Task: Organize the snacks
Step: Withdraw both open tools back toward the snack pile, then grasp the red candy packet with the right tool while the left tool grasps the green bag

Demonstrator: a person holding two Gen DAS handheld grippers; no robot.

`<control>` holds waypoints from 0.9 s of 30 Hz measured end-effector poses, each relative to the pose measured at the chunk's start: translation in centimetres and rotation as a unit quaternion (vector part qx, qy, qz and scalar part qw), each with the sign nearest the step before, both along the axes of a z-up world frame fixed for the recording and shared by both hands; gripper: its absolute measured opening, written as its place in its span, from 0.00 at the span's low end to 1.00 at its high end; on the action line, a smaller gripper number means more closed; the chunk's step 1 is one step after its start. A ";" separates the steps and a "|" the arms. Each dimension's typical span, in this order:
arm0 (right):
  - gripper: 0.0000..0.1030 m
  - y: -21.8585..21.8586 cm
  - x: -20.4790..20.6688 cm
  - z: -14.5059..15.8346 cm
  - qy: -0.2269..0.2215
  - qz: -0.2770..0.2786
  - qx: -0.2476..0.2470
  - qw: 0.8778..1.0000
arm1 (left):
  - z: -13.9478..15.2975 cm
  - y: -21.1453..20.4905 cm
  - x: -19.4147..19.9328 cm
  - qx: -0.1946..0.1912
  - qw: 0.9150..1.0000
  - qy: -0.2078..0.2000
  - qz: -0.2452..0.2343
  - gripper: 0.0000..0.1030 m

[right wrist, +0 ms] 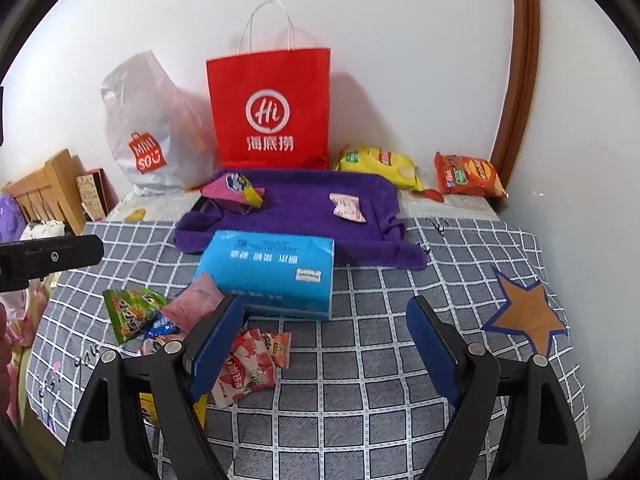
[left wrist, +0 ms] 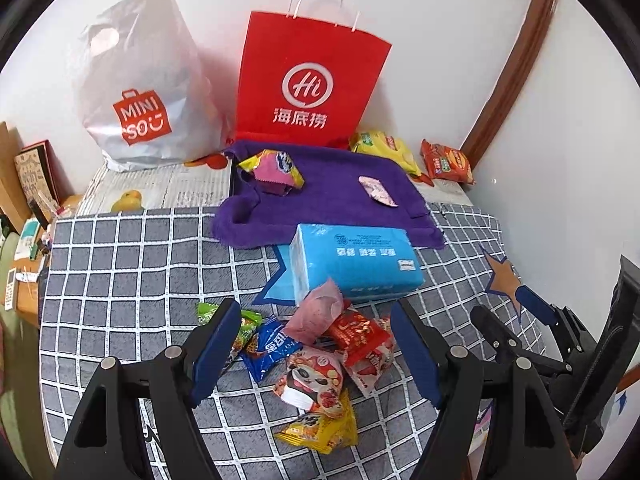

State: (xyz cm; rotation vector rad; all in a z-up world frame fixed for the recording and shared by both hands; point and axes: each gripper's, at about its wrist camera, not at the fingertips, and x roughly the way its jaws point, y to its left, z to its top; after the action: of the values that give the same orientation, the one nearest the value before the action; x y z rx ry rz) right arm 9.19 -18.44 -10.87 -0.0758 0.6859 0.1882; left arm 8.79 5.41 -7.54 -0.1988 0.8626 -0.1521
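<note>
Snack packets (left wrist: 320, 360) lie heaped on the grey checked cloth (left wrist: 128, 280) between the wide-spread, empty fingers of the left gripper (left wrist: 316, 344), with the blue tissue pack (left wrist: 354, 258) just beyond at 12 o'clock. The right gripper (right wrist: 326, 344) is likewise spread wide over bare cloth, holding nothing, a red strawberry packet (right wrist: 244, 368) beside its 9 o'clock finger. Against the wall stand a white MINISO bag (left wrist: 146, 92) and a red "Hi" paper bag (left wrist: 312, 80).

Bright even light, soft shadows — fisheye-warped edges
</note>
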 end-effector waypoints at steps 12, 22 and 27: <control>0.81 1.8 2.3 -2.8 0.037 0.004 -0.011 0.999 | -2.3 1.7 2.4 -0.006 1.000 0.019 0.006 0.73; 0.81 2.5 3.7 -3.6 0.048 0.003 -0.008 0.999 | -3.0 2.9 3.8 -0.009 1.000 0.025 0.010 0.73; 0.81 2.2 4.2 -4.3 0.060 -0.003 -0.006 0.998 | -3.4 3.7 4.2 -0.013 0.999 0.030 0.018 0.73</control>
State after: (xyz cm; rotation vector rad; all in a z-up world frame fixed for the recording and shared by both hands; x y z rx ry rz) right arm 13.36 -16.26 -15.14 -0.0753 0.8061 0.1841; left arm 12.98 9.14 -10.95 -0.2431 0.9167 -0.1248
